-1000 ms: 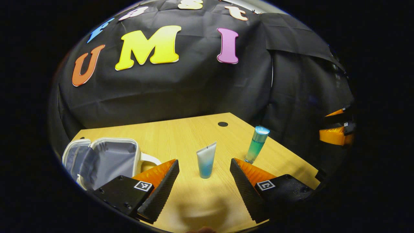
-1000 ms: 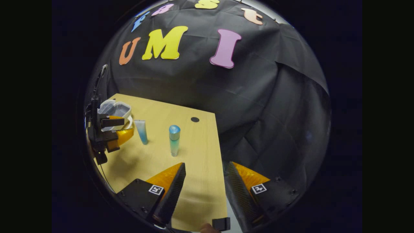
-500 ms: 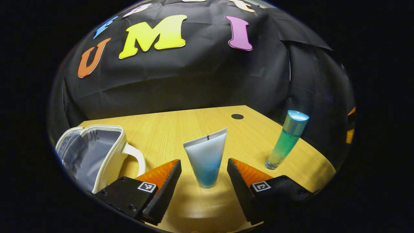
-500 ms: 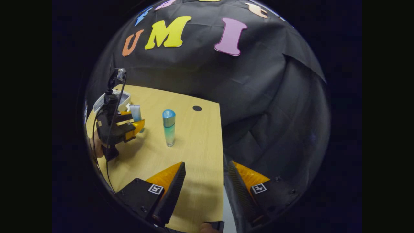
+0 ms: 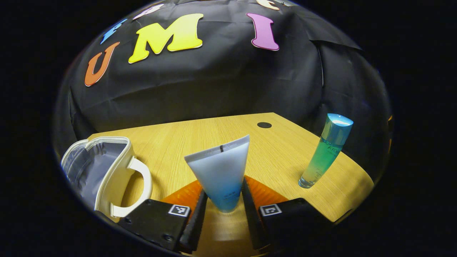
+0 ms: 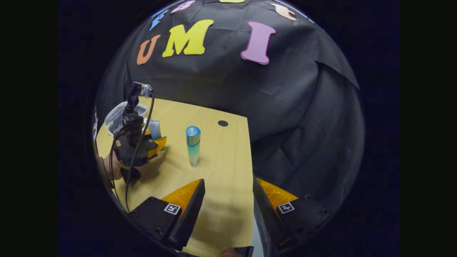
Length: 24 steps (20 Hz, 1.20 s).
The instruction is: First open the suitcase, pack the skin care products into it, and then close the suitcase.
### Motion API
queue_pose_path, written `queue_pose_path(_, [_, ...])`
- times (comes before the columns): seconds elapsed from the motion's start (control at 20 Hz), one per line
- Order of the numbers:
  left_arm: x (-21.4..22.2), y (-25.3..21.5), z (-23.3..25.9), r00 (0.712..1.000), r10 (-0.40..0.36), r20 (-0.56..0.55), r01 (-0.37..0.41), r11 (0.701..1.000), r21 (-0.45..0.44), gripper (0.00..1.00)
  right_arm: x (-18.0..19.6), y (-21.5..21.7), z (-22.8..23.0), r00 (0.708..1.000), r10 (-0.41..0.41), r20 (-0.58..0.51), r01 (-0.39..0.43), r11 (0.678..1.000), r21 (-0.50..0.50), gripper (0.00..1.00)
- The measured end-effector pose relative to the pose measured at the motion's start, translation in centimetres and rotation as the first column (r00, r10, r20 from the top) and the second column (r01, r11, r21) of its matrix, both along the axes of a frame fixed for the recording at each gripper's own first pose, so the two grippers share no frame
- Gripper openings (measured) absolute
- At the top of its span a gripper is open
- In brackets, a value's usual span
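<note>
Left gripper view: tube between claw fingers.

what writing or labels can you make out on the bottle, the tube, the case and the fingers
Green bottle: faint print high on its body, too blurred to read.
Tube: small print low on its front, too small to read.
Marker squares on the fingers: black-and-white patterns, no words or numbers.
Suitcase: no writing to be seen.
</note>
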State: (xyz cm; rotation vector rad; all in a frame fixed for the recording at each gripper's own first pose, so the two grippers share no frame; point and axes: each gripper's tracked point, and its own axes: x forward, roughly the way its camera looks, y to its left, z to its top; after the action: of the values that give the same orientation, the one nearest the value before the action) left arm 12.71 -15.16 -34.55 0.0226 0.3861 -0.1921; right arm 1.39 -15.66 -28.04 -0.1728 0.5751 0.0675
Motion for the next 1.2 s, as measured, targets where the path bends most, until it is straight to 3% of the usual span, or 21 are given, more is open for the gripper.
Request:
queue_pose_path(0.05, [-0.6, 0.1, 0.3, 1.0, -0.004, -0.012, 0.004, 1.0, -0.011, 0.5, -0.2, 0.1, 0.1, 1.0, -0.004, 0.004, 0.004, 1.0, -0.002, 0.8])
queue_pose_path(0.2, [-1.5, 0.3, 0.8, 0.999, -0.006, -0.051, 0.005, 1.0, -0.024, 0.47, -0.5, 1.0, 0.6, 1.0, -0.008, 0.01, 0.008, 1.0, 0.008, 0.79])
queue_pose_path(0.4, [-3.7, 1.7, 5.4, 0.999, -0.026, -0.032, 0.026, 1.0, 0.012, 0.46, -0.1, 3.8, 1.6, 1.0, -0.001, 0.028, 0.0, 0.998, 0.061, 0.8])
queue_pose_path(0.55, [-5.8, 3.2, 9.7, 0.999, -0.048, 0.005, 0.048, 0.999, 0.0, 0.45, 1.9, 6.4, 1.6, 0.999, -0.007, 0.044, 0.002, 0.994, 0.11, 0.79])
queue_pose_path(0.6, [-6.6, 3.8, 11.0, 0.998, -0.054, 0.013, 0.054, 0.999, -0.003, 0.49, 2.9, 7.2, 1.4, 0.999, -0.014, 0.049, 0.007, 0.991, 0.13, 0.79])
queue_pose_path(0.8, [-9.5, 7.2, 17.0, 0.997, -0.061, 0.057, 0.06, 0.998, 0.027, 0.43, 6.5, 10.0, -0.4, 0.998, -0.036, 0.053, 0.026, 0.984, 0.177, 0.79])
queue_pose_path(1.2, [-13.8, 15.8, 21.5, 0.997, 0.045, 0.069, -0.048, 0.998, 0.047, 0.43, 12.8, 11.6, -4.2, 0.993, -0.095, 0.068, 0.082, 0.982, 0.172, 0.79])
